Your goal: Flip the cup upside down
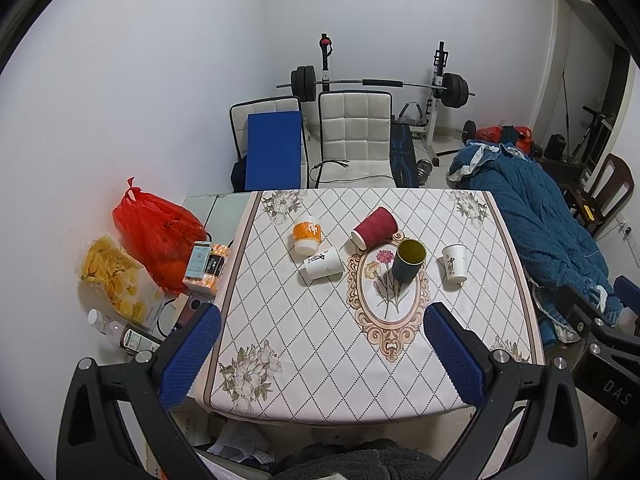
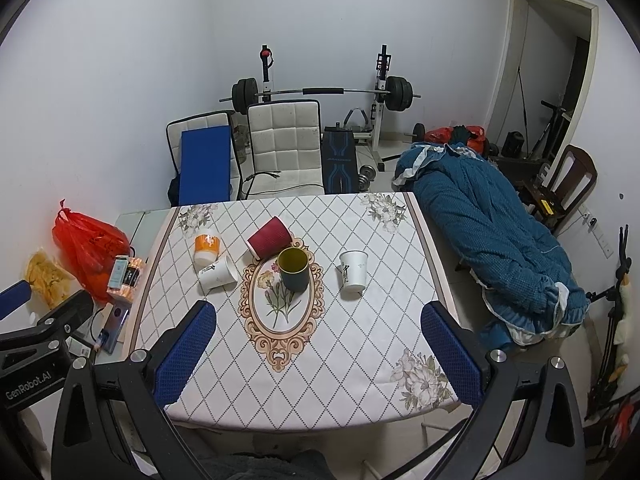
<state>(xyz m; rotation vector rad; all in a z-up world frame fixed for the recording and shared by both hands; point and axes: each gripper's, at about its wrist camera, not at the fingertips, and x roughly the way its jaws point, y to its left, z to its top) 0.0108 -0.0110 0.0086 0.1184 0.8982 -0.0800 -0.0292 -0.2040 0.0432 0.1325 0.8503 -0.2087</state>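
Observation:
Several cups stand on the patterned tablecloth (image 1: pixel 320 340). A dark cup with a yellow inside (image 1: pixel 408 260) (image 2: pixel 294 269) stands upright, mouth up, at the centre. A white paper cup (image 1: pixel 455 263) (image 2: pixel 353 271) stands upright to its right. A red ribbed cup (image 1: pixel 375 227) (image 2: pixel 269 237) and another white cup (image 1: pixel 323 264) (image 2: pixel 218 273) lie on their sides. An orange cup (image 1: pixel 307 235) (image 2: pixel 206 248) sits mouth down at the left. My left gripper (image 1: pixel 322 356) and right gripper (image 2: pixel 318 354) are open and empty, above the table's near edge.
A red plastic bag (image 1: pixel 156 228), a snack bag (image 1: pixel 116 276), boxes and bottles sit left of the table. White chairs (image 1: pixel 354 136) and a barbell rack stand behind it. A blue quilt (image 2: pixel 492 232) lies to the right. The other gripper's body shows at each view's edge.

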